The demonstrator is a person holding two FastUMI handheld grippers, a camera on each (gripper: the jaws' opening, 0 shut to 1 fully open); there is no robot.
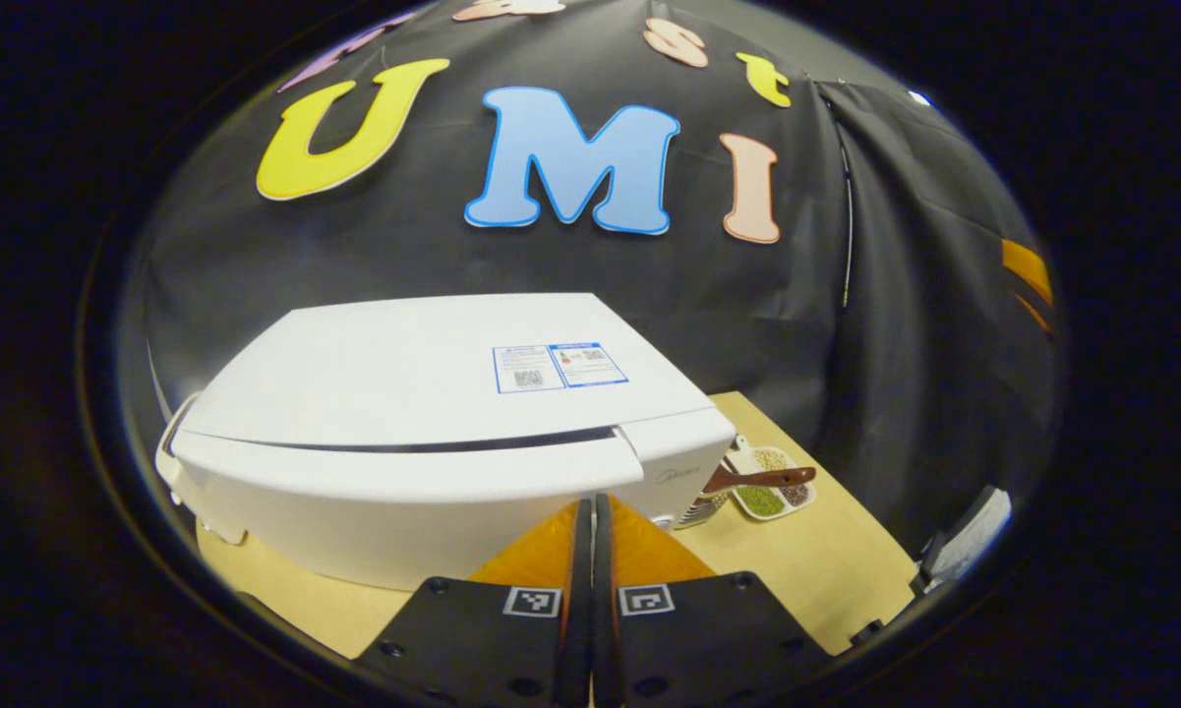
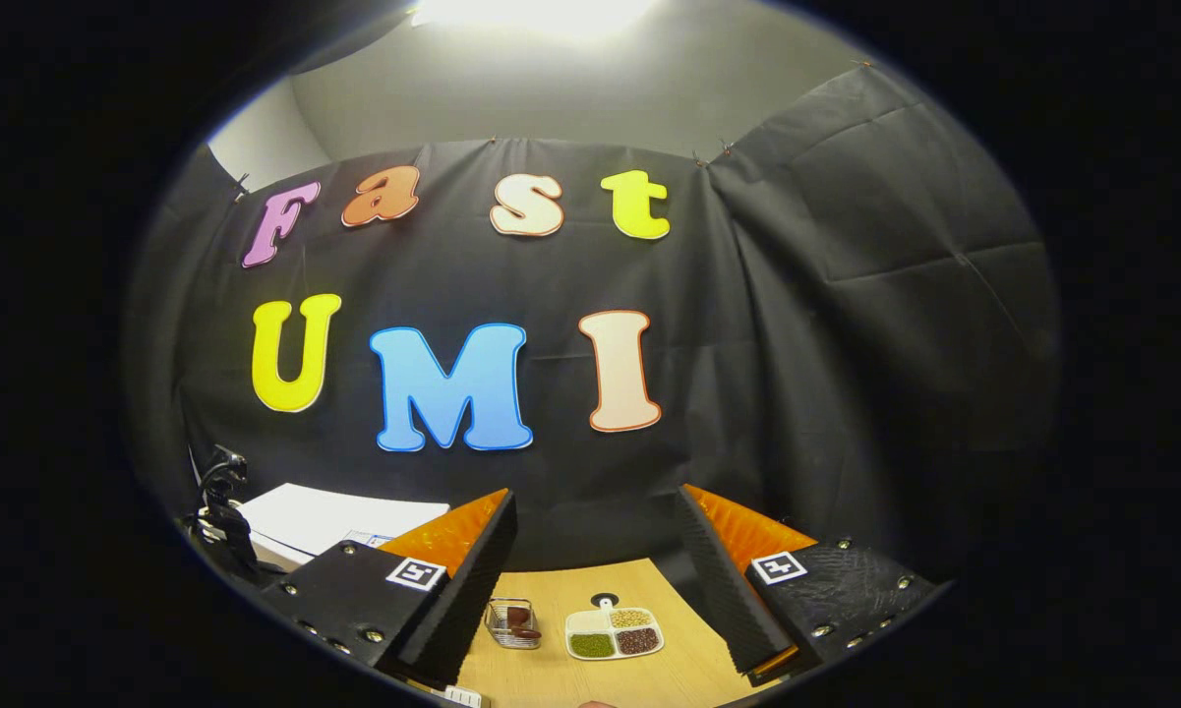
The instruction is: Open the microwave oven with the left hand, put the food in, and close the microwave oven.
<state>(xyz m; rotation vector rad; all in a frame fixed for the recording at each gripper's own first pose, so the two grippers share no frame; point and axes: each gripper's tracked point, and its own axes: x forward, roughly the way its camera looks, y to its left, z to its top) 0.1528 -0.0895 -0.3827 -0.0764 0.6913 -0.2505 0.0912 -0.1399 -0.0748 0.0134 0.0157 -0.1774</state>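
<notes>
**Left gripper view: microwave shut, tools not yet on it**

Left gripper view has the microwave (image 1: 433,433) close ahead on the worktop (image 1: 806,580), seen from above its front edge. Its door looks closed, with a dark seam running under the lid-like top. It is a smooth white box with rounded corners, a printed sticker (image 1: 559,367) on top and what seems a handle at its far left end. The left tool (image 1: 591,551) hovers just in front of it, fingers pressed together with nothing between them.

Just right of the microwave sits the food: a small divided dish (image 1: 769,484) of green, brown and pale grains, with a brown wooden-looking piece lying across it. The right gripper view shows the same dish (image 2: 614,632) beside a small clear box (image 2: 513,622) holding dark pieces; the right tool (image 2: 595,580) hangs above them, fingers wide apart and empty.

The task looks barely begun. I judge the risks to be these: a closed tool cannot hook the handle, the glossy shell may let a finger slip, and a hard pull could slide the oven on the smooth wood. The loose grains could spill if the dish tilts.
</notes>
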